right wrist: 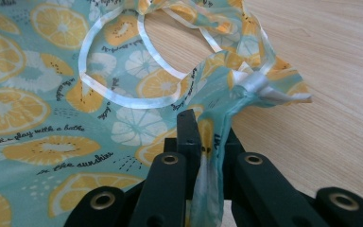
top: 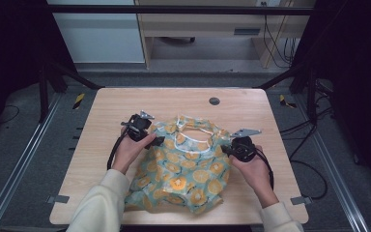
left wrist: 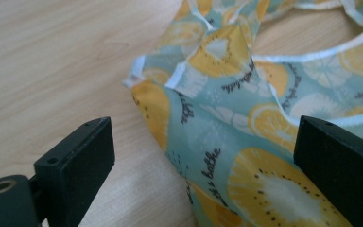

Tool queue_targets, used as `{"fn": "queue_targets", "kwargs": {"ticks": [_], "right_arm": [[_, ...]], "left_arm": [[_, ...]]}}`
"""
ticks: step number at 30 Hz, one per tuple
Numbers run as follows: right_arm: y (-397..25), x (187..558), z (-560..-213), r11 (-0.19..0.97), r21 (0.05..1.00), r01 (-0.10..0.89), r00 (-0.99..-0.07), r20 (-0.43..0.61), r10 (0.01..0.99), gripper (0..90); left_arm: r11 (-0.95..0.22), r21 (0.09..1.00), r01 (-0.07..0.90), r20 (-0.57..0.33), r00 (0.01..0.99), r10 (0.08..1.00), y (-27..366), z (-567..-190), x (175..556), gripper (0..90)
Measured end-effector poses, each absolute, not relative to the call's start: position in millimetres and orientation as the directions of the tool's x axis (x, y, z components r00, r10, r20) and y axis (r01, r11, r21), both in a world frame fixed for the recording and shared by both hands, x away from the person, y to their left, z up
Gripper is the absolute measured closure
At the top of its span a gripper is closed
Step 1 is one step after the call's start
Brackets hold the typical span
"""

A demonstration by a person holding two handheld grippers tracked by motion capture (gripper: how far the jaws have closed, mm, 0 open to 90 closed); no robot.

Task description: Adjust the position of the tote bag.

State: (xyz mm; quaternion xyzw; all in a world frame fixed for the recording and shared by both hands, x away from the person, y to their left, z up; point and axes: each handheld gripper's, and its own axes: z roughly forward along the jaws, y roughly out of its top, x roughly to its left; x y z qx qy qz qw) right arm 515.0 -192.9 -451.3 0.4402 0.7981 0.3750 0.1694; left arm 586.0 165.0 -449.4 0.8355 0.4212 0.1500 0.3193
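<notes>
Fingers of the right gripper (right wrist: 207,142) were pressed together on a bunched fold of the fruit-print garment (top: 186,166), pinning its right edge, seemingly to anchor that side while the other was taken up. The left gripper (left wrist: 203,156) had its black pads spread wide, one over bare wood and one above the cloth, straddling the garment's left corner without touching it, as far as the close view allowed. That garment lay crumpled near the middle of the wooden table (top: 125,101), its white-trimmed neck opening (right wrist: 123,71) turned away from the person, between both hands.
</notes>
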Motion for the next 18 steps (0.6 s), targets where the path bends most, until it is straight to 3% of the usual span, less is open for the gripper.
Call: {"fn": "queue_targets", "kwargs": {"ticks": [13, 18], "right_arm": [[-194.6, 515.5, -449.2, 0.317, 0.755, 0.574, -0.548, 0.067, 0.833, 85.0], [-195.2, 515.7, -449.4, 0.32, 0.756, 0.571, -0.552, 0.064, 0.832, 85.0]], "left_arm": [[-0.494, 0.602, 0.627, -0.038, 0.641, 0.767, 162.0, -467.4, 580.9, 8.6], [-0.508, 0.589, 0.629, -0.043, 0.651, 0.758, 160.0, -470.1, 579.9, 16.6]]}}
